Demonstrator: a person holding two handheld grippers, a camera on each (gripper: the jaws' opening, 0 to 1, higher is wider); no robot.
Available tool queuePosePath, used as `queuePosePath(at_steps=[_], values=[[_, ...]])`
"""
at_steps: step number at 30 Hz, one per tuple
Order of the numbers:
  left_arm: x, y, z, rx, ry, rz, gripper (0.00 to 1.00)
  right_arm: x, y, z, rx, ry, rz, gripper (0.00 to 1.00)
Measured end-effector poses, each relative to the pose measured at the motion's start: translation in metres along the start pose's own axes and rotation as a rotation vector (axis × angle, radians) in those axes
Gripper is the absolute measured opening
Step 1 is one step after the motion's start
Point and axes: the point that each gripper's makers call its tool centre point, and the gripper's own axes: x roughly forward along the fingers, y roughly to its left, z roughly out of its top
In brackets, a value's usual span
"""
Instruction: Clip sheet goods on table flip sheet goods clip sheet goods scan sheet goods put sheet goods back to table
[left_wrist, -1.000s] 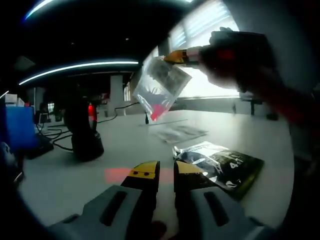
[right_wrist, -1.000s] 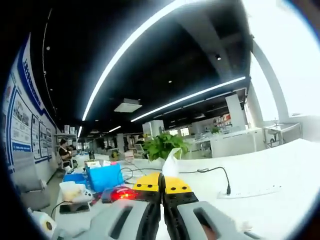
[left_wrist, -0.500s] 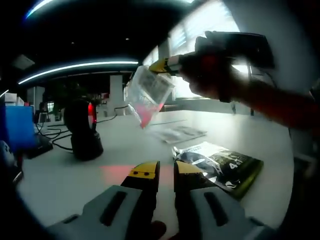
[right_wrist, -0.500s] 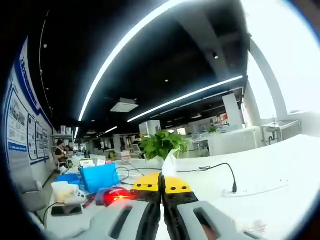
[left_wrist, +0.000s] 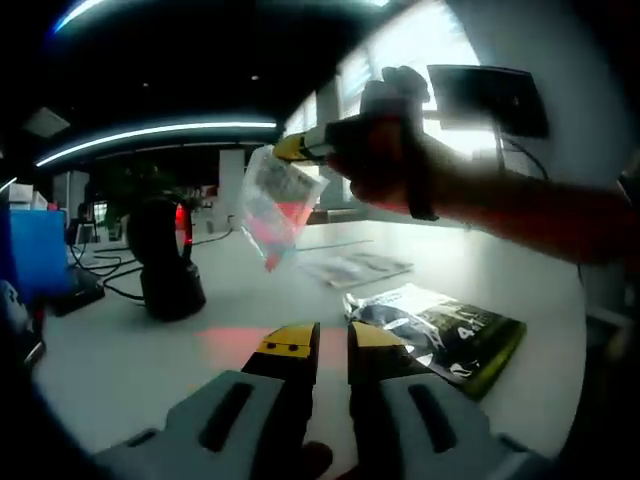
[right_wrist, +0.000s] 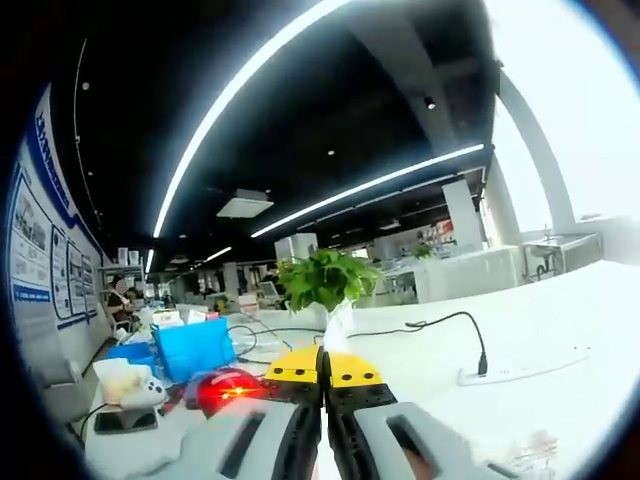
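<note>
In the left gripper view my right gripper (left_wrist: 300, 148) comes in from the right with a hand around it. It is shut on the top edge of a clear plastic bag (left_wrist: 270, 205) that hangs in the air, with a printed label and a red patch. The bag is up and to the right of the black scanner (left_wrist: 168, 262), whose red light glows. In the right gripper view the bag's thin white edge (right_wrist: 336, 328) rises from between the touching yellow tips of that gripper (right_wrist: 323, 368). My left gripper (left_wrist: 333, 340) hovers low over the white table (left_wrist: 150, 360), narrowly open, holding nothing.
A dark foil packet (left_wrist: 450, 335) with a green edge lies right of my left gripper, and a clear sheet (left_wrist: 355, 268) farther back. A blue box (right_wrist: 190, 345), potted plant (right_wrist: 325, 280), power strip (right_wrist: 520, 365) with cable, and the red-lit scanner (right_wrist: 228, 388) stand on the table.
The right gripper has carried the clear bag leftward and slightly down, closer to the scanner. My left gripper has stayed put.
</note>
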Motion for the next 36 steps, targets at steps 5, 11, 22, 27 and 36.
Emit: queuePosePath(at_steps=[5,11,22,27,36], values=[[0.0,0.0,-0.001,0.0,0.001,0.0,0.04,0.007,0.003,-0.007,-0.001,0.013,0.004,0.0],[0.0,0.002,-0.001,0.0,0.001,0.003,0.04,0.01,0.008,-0.012,0.002,0.016,0.006,0.0],[0.0,0.002,-0.002,-0.001,0.002,0.006,0.04,0.014,0.013,-0.015,-0.022,0.036,0.005,0.0],[0.0,0.002,-0.002,-0.001,0.002,0.008,0.04,0.017,0.017,-0.018,-0.028,0.043,0.008,0.0],[0.0,0.002,-0.002,-0.001,0.003,0.008,0.04,0.02,0.022,-0.022,-0.023,0.05,0.016,0.0]])
